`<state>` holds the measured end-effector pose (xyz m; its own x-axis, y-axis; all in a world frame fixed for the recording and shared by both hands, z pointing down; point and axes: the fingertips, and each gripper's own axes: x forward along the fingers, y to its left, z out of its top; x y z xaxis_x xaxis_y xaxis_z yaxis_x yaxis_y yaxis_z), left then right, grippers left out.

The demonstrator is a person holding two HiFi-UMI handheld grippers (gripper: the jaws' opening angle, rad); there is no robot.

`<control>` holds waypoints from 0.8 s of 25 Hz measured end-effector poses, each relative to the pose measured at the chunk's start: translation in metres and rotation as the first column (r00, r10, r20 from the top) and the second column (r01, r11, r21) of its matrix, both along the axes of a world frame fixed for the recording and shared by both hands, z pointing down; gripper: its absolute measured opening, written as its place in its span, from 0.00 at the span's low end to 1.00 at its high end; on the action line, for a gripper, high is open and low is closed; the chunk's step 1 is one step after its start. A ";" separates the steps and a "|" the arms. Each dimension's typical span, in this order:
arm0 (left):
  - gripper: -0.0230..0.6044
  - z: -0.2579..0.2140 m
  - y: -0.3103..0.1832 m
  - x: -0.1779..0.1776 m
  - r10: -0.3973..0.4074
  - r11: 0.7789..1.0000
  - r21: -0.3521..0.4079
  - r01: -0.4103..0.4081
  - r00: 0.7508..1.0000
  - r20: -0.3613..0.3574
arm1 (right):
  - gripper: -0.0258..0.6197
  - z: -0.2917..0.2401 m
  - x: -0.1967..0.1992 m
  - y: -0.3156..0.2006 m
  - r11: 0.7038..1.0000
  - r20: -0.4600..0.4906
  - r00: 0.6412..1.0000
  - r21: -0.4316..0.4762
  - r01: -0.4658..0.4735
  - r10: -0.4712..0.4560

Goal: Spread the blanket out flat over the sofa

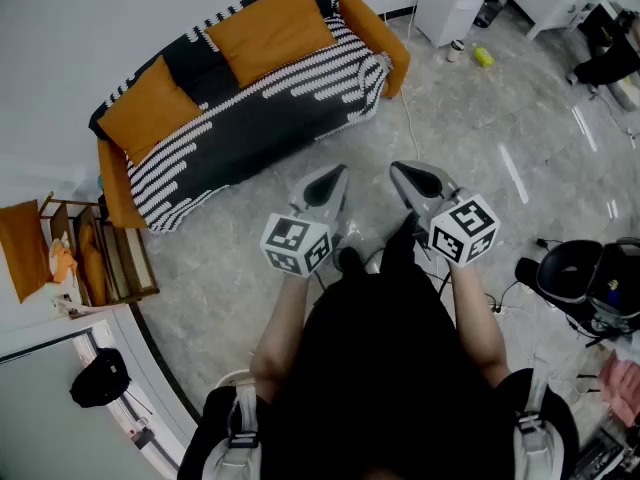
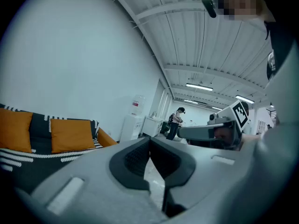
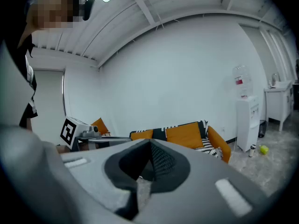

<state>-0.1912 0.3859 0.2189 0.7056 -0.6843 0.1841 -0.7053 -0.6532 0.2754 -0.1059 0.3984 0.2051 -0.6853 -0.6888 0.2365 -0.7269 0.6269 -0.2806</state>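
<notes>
An orange sofa [image 1: 375,38] stands against the far wall, with a black blanket with white stripes [image 1: 250,118] lying spread over its seat and back. Two orange cushions [image 1: 270,28] rest on top. Both grippers hover over the marble floor, well short of the sofa. My left gripper [image 1: 335,174] is shut with nothing in it, and so is my right gripper [image 1: 398,168]. The left gripper view has its closed jaw tips [image 2: 150,140] with the sofa [image 2: 70,134] off to the left. The right gripper view has its shut tips [image 3: 149,143] with the sofa [image 3: 187,134] beyond them.
A wooden side shelf [image 1: 100,253] stands left of the sofa. A white water dispenser [image 3: 245,120] and a white cabinet [image 1: 455,3] are to its right, with a yellow-green thing [image 1: 483,56] on the floor. A black chair [image 1: 585,273] sits at the right. A distant person [image 2: 176,120] stands.
</notes>
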 end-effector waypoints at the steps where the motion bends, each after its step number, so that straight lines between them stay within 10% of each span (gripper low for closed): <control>1: 0.05 0.000 0.001 0.001 0.001 1.000 0.001 -0.001 1.000 0.001 | 0.04 0.001 0.001 0.001 1.000 -0.002 1.000 0.000 0.001 -0.001; 20: 0.05 0.021 0.001 0.019 0.037 0.998 -0.052 -0.036 0.999 0.020 | 0.04 0.010 0.024 -0.001 0.998 0.014 0.999 -0.025 -0.051 0.051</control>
<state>-0.1719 0.3865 0.2395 0.7255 -0.6474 0.2337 -0.6873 -0.6640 0.2944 -0.0814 0.3978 0.2148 -0.6531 -0.7169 0.2438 -0.7533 0.5822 -0.3059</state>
